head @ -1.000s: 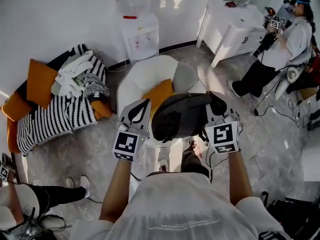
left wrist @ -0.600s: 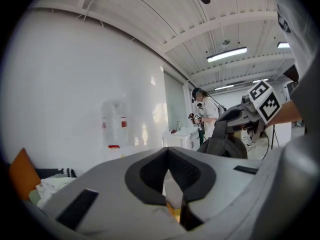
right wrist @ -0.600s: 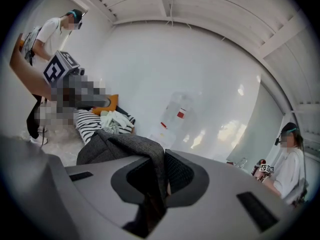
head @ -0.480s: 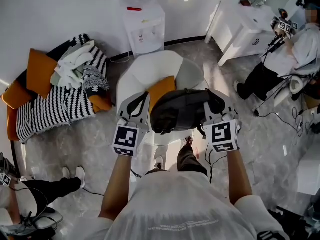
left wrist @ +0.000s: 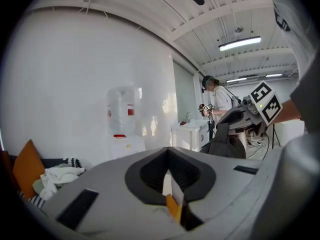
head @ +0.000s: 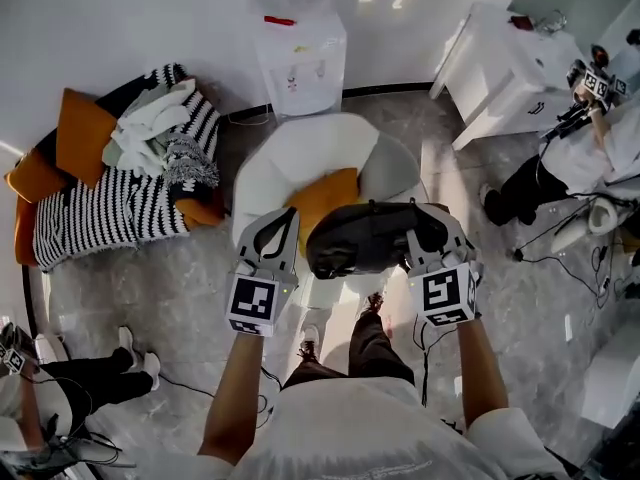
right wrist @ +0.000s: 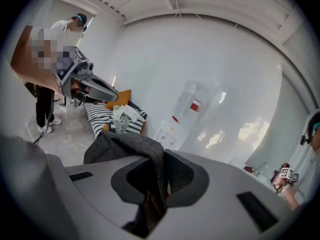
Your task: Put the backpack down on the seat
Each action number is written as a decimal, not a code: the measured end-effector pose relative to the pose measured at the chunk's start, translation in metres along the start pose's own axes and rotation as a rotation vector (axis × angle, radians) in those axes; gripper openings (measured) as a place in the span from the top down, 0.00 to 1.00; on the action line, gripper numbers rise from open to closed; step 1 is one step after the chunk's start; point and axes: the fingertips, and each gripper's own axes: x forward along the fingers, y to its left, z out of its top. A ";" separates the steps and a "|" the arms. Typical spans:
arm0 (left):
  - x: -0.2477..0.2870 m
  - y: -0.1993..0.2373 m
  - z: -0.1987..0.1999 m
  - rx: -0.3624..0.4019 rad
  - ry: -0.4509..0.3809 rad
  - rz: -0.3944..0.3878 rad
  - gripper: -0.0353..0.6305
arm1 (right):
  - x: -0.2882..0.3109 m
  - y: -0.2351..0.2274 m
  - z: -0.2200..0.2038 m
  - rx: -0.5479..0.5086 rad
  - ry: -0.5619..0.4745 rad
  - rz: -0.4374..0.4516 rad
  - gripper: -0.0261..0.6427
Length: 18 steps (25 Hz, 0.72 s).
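Now right tongs [right wrist: 159, 156] clenched on backpack [right wrist: 122, 146] fabric; left tongs [left wrist: 169, 154] closed, empty.

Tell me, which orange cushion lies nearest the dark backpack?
The orange cushion on the white round armchair, right beside the dark backpack; the others lie on the striped sofa.

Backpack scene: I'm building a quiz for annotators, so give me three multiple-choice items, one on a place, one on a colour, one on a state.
1. The backpack is: A on the striped sofa; B over the white chair; C on the floor.
2. The chair's cushion is: A blue; B orange; C green.
3. The right hand-held gripper is: A open, empty; B out of view; C shut on backpack fabric.
Key: B, it overlaps the chair in the head view; B, plainly orange; C, fabric runs between its jaws.
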 end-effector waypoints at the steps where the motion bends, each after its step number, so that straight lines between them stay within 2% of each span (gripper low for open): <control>1: 0.005 0.001 -0.002 -0.011 0.011 0.009 0.94 | 0.006 -0.002 -0.003 -0.008 0.001 0.018 0.91; 4: 0.021 0.005 -0.007 -0.031 0.035 0.029 0.94 | 0.027 -0.010 -0.010 -0.026 0.002 0.073 0.91; 8: 0.040 0.013 -0.020 0.019 0.023 0.050 0.94 | 0.056 -0.011 -0.022 -0.045 -0.005 0.134 0.91; 13: 0.058 0.012 -0.026 -0.095 0.047 0.080 0.94 | 0.085 -0.008 -0.044 -0.066 -0.003 0.200 0.91; 18: 0.072 0.028 -0.035 -0.082 0.023 0.128 0.94 | 0.111 0.007 -0.061 -0.078 0.002 0.268 0.91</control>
